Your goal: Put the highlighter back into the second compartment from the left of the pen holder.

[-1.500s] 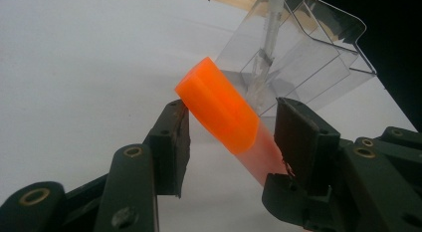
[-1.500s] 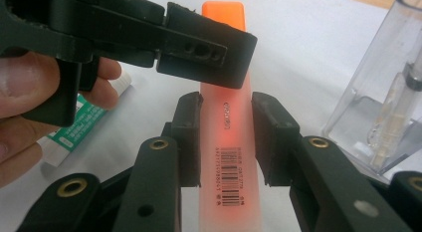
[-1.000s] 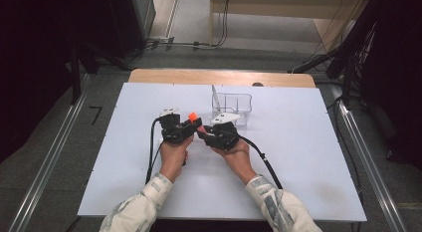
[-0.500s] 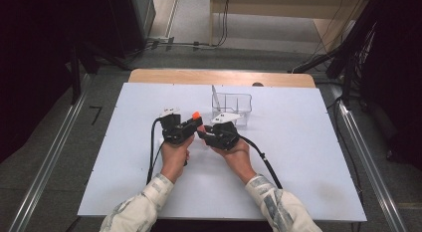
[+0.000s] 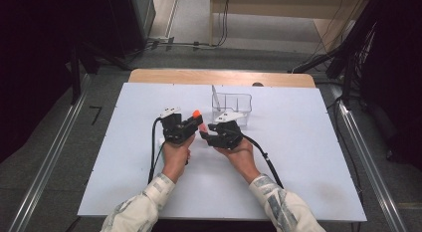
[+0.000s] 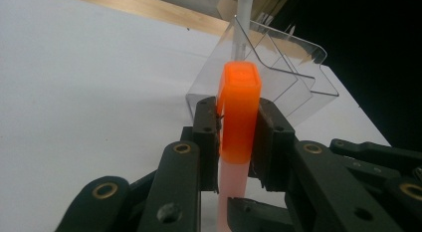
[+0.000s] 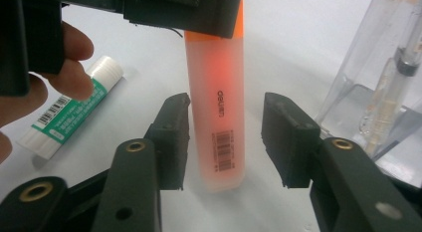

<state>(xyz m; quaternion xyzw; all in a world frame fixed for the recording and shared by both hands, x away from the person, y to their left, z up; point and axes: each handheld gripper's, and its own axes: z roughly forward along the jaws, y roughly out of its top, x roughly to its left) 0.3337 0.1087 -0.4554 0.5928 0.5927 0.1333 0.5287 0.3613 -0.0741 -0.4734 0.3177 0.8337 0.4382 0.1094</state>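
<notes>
**Handing the highlighter to the left claw**

The orange highlighter (image 7: 219, 107) stands between my two claws just above the middle of the worktop (image 5: 308, 157), cap up. In the left gripper view my left claw (image 6: 238, 130) is clamped on the orange cap (image 6: 239, 112), pads flat against both sides. In the right gripper view my right claw (image 7: 226, 137) has just been opening: its jaws stand off the frosted barrel on either side, with the barrel between them but no pad touching.

So the left claw carries it alone now, I judge. To do this well I would keep the left squeeze steady, since a cap can slip off its barrel, and draw the right claw straight back before moving anything.

The clear plastic organiser (image 5: 234, 105) sits at about one o'clock from the claws, with a pen (image 5: 214, 95) upright in it. A glue stick (image 7: 69, 105) lies on the worktop at nine o'clock in the right gripper view; I would steer clear of it.
</notes>
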